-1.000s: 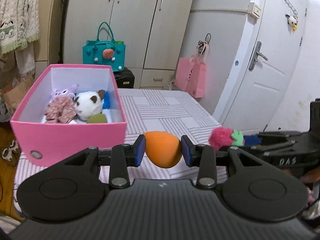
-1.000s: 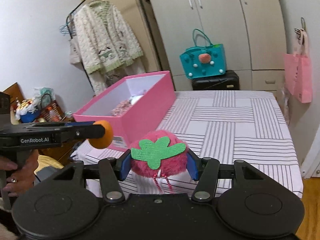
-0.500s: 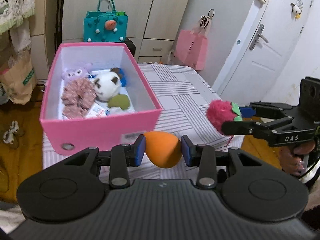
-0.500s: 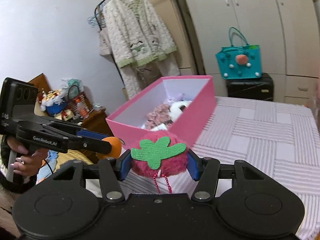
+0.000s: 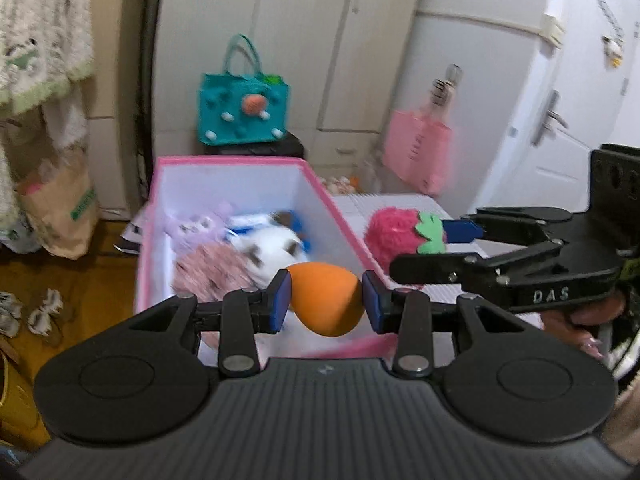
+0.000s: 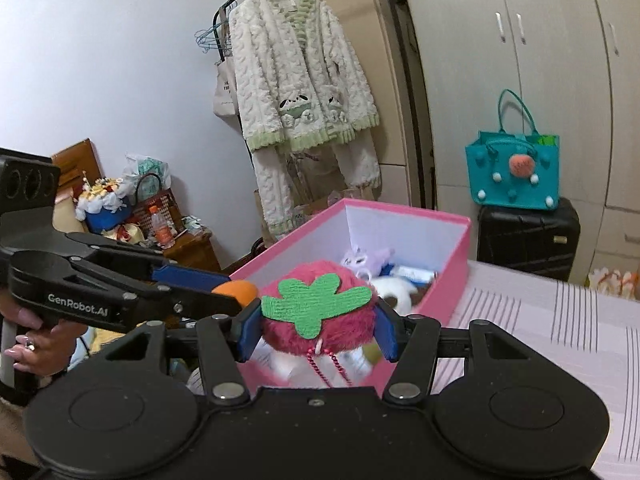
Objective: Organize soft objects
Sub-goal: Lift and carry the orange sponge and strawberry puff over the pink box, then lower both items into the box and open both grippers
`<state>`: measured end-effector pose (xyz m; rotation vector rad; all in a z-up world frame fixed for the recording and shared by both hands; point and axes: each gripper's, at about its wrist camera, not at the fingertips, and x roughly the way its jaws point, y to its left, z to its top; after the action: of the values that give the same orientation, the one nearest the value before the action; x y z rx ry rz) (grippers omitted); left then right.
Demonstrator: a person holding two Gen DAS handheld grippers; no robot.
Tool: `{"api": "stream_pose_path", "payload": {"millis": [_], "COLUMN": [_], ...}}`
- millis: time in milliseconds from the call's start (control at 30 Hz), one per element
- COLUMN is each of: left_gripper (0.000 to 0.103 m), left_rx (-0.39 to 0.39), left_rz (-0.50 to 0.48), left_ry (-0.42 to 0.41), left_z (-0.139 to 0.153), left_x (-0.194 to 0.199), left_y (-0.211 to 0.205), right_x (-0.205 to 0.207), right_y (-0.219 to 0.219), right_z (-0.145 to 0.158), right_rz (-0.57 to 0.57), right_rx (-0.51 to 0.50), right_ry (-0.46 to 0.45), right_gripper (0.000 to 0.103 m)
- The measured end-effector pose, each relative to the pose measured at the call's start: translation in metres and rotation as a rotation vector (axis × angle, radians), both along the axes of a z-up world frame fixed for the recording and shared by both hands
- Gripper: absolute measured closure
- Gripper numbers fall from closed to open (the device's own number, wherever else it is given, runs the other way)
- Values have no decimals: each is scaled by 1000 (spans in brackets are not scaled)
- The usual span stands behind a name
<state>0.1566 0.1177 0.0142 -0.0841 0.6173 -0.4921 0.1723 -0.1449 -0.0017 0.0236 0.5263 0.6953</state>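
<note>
left gripper [image 5: 326, 306] jaws clamp orange ball [image 5: 325, 298] above pink box [image 5: 344, 216] | right gripper [image 6: 316, 330] jaws clamp fuzzy strawberry [image 6: 320, 312] beside it

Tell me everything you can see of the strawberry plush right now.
The strawberry plush is a round ball of fuzzy magenta fur with a flat green felt leaf facing the right wrist camera and a pink beaded string hanging below. The right gripper is shut on its sides, holding it in the air beside the pink box, touching nothing else.
</note>
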Motion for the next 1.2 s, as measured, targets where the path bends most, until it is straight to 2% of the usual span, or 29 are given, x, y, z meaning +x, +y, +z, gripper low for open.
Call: {"api": "stream_pose_path", "payload": {"millis": [167, 300, 533, 667, 867, 1000, 1200], "left_gripper": [65, 65, 63, 62, 57, 54, 49], "left_rx": [85, 93, 151, 166, 144, 110, 95], "left_rz": [79, 94, 125, 146, 150, 167, 195], "left_ry": [-21, 18, 5, -14, -18, -2, -50], "left_z": [-16, -29, -37, -37, -33, -29, -14], "left_x": [24, 42, 46, 43, 35, 31, 7], "left_y": [-3, -1, -5, -7, -4, 1, 1], "right_x": [30, 54, 71, 76, 70, 56, 27], "right_y": [22, 30, 45, 40, 24, 17, 7], "right_z": [-11, -26, -40, -39, -31, -23, -11], "right_rz": [-3, 1, -11, -35, -54, -71, -107], "right_rx": [-60, -61, -97, -65, 2, -17, -67], "right_ry": [-4, 68, 100, 105, 114, 88, 19], "right_gripper": [40, 40, 39, 29, 26, 26, 26]}}
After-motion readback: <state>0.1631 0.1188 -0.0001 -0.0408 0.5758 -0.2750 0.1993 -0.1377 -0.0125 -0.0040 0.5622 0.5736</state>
